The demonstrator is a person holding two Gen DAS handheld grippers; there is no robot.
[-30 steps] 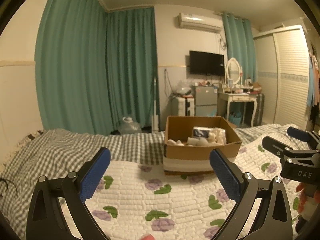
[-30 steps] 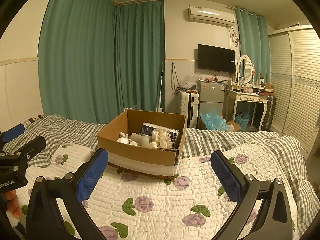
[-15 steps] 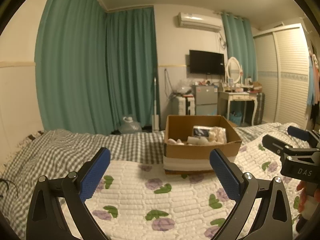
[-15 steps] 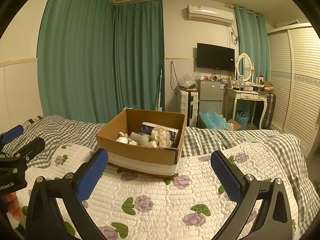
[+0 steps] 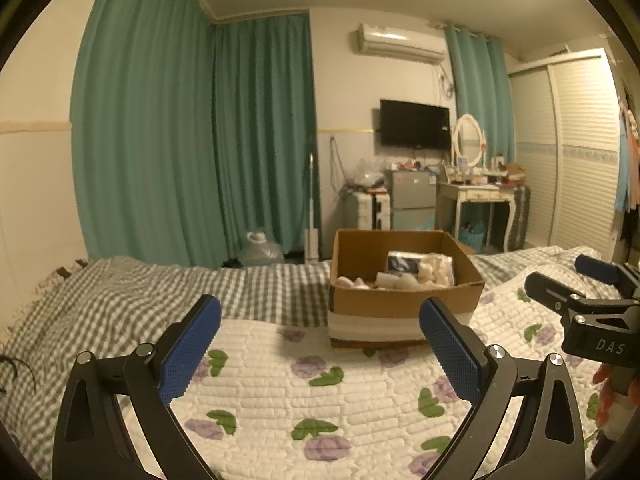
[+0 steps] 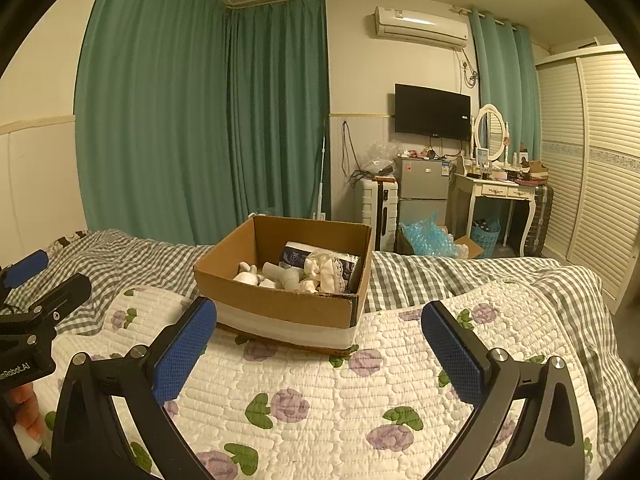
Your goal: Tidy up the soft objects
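Note:
A brown cardboard box (image 5: pixel 404 308) (image 6: pixel 280 304) stands on the flowered white quilt (image 5: pixel 320 392) (image 6: pixel 360 392) of a bed. It holds several soft white items (image 6: pixel 320 276) and a dark packet (image 6: pixel 296 256). My left gripper (image 5: pixel 320 340) is open and empty, held above the quilt short of the box. My right gripper (image 6: pixel 320 340) is open and empty, also short of the box. Each gripper shows at the edge of the other's view, the right one (image 5: pixel 592 300) and the left one (image 6: pixel 36 300).
A grey checked blanket (image 5: pixel 132 296) covers the bed around the quilt. Green curtains (image 5: pixel 200 140), a small fridge (image 6: pixel 424 192), a white dressing table (image 6: pixel 500 196), a wall TV (image 6: pixel 432 112) and a slatted wardrobe (image 6: pixel 600 168) stand beyond the bed.
Both views have barely shifted; the grippers stay open and empty, and the box has not moved.

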